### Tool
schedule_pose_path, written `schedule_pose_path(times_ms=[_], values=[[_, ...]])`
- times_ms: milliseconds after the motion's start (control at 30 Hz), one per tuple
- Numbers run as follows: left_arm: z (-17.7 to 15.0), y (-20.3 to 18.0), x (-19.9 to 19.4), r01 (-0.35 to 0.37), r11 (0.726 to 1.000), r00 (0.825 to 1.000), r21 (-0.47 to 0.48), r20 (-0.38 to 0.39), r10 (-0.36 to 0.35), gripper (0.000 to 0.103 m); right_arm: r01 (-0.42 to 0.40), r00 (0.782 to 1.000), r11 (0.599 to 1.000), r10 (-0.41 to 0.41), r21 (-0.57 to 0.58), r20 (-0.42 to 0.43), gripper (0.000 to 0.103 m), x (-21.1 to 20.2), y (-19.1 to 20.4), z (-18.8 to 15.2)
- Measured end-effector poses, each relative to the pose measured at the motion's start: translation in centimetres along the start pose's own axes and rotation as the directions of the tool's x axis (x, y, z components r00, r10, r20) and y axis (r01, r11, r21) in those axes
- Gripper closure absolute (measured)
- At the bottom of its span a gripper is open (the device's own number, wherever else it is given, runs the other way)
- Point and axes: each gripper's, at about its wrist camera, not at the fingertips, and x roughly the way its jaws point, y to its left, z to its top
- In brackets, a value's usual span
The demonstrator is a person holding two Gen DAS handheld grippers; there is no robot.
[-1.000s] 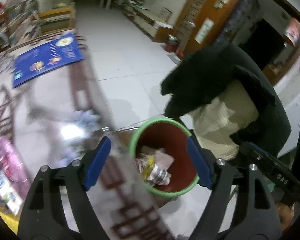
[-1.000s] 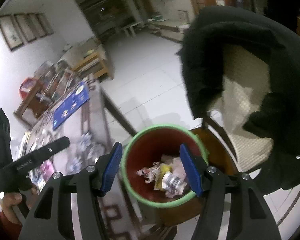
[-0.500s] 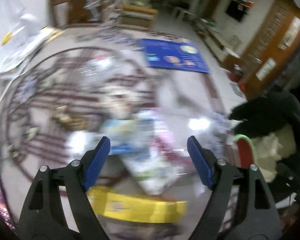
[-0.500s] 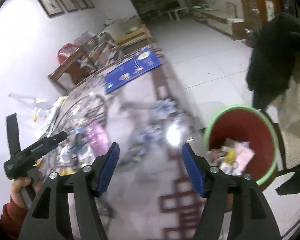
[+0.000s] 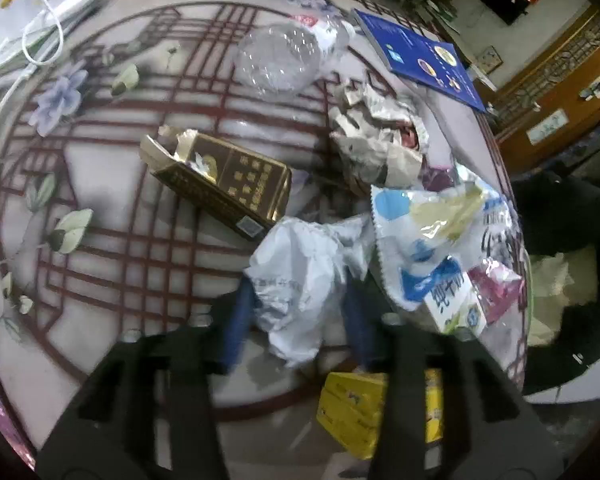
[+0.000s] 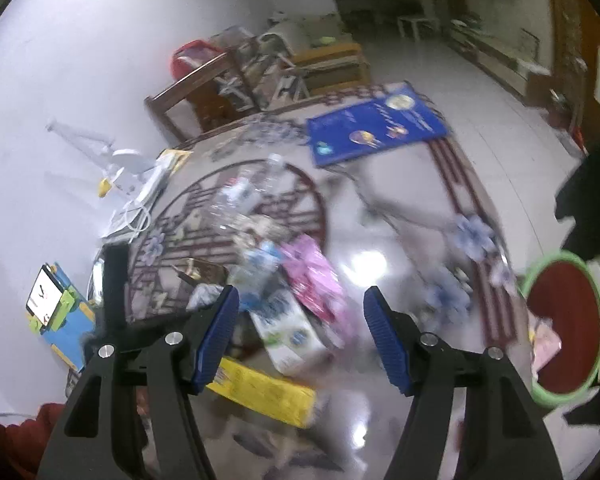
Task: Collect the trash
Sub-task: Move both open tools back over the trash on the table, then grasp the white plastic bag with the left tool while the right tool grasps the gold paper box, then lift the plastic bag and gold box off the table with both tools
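In the left wrist view my left gripper has its blurred jaws around a crumpled white plastic bag on the patterned table. Whether they press on it I cannot tell. Around it lie a brown carton, crumpled paper, a blue-and-white snack wrapper, a clear plastic bottle and a yellow box. In the right wrist view my right gripper is open and empty above the table, over the blue-and-white wrapper and a pink wrapper. The green-rimmed red bin stands at the right.
A blue booklet lies at the table's far edge and shows in the right wrist view too. A white cable lies far left. A dark jacket on a chair stands by the bin. A wooden chair stands by the wall.
Both grippers have swung from over the bin back to the table. The left one has come down onto the white bag and its jaws have narrowed. The right one stays open.
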Motion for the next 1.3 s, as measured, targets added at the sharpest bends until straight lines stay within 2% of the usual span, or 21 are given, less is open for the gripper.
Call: schedule_pose_path(times_ms=[100,233,467,633,767,800,867,900,933,967,1133,1300], values=[[-0.6,0.9,-1.4,0.023,0.999,0.999,0.023,0.034,-0.024,0.067,-0.014,1.000,0.997,0.013,-0.076,-0.023,0.040,1.9,3.0,1.6],[-1.8,3.4,-3.5,0.011,1.000,0.997,0.022,0.070,-0.012,0.067,-0.063,0.993,0.979,0.043,-0.196,-0.107,0.040,5.9,7.1,3.2],[-3.4,8.0,-5.1,-0.019,0.998,0.997,-0.059,0.067,0.023,0.067,-0.159,0.954,0.928,0.058,-0.336,-0.293,0.040,15.6,13.5,4.0],[-3.6,9.9,-5.5,-0.035,0.996,0.997,-0.079,0.070,0.040,0.066,-0.169,0.927,0.887,-0.004,-0.429,-0.375,0.040,21.5,16.9,2.5],[-3.4,11.1,-5.7,-0.046,0.994,0.996,-0.102,0.077,0.054,0.066,-0.156,0.902,0.868,-0.070,-0.471,-0.427,0.042,25.0,17.7,1.1],[-3.4,11.5,-5.7,-0.049,0.993,0.995,-0.110,0.077,0.057,0.066,-0.144,0.902,0.860,-0.089,-0.489,-0.422,0.041,25.5,17.9,0.9],[-3.3,12.0,-5.7,-0.054,0.991,0.995,-0.123,0.077,0.064,0.066,-0.115,0.912,0.836,-0.126,-0.536,-0.391,0.047,25.7,18.2,0.8],[-3.3,12.3,-5.6,-0.058,0.990,0.995,-0.130,0.076,0.068,0.066,-0.109,0.914,0.831,-0.132,-0.545,-0.385,0.062,25.8,18.3,0.8],[-3.2,12.5,-5.6,-0.060,0.989,0.995,-0.137,0.075,0.071,0.066,-0.110,0.916,0.830,-0.129,-0.547,-0.380,0.089,25.8,18.3,1.0],[-3.1,12.7,-5.5,-0.062,0.988,0.995,-0.142,0.075,0.073,0.066,-0.122,0.913,0.837,-0.116,-0.533,-0.391,0.095,25.9,18.2,1.3],[-2.7,12.5,-5.7,-0.066,0.987,0.993,-0.146,0.089,0.079,0.066,-0.122,0.930,0.871,-0.067,-0.476,-0.362,0.096,24.6,17.7,2.2],[-2.1,11.4,-6.2,-0.056,0.990,0.992,-0.127,0.109,0.070,0.066,-0.143,0.959,0.896,0.020,-0.420,-0.282,0.096,19.3,17.4,3.1]])
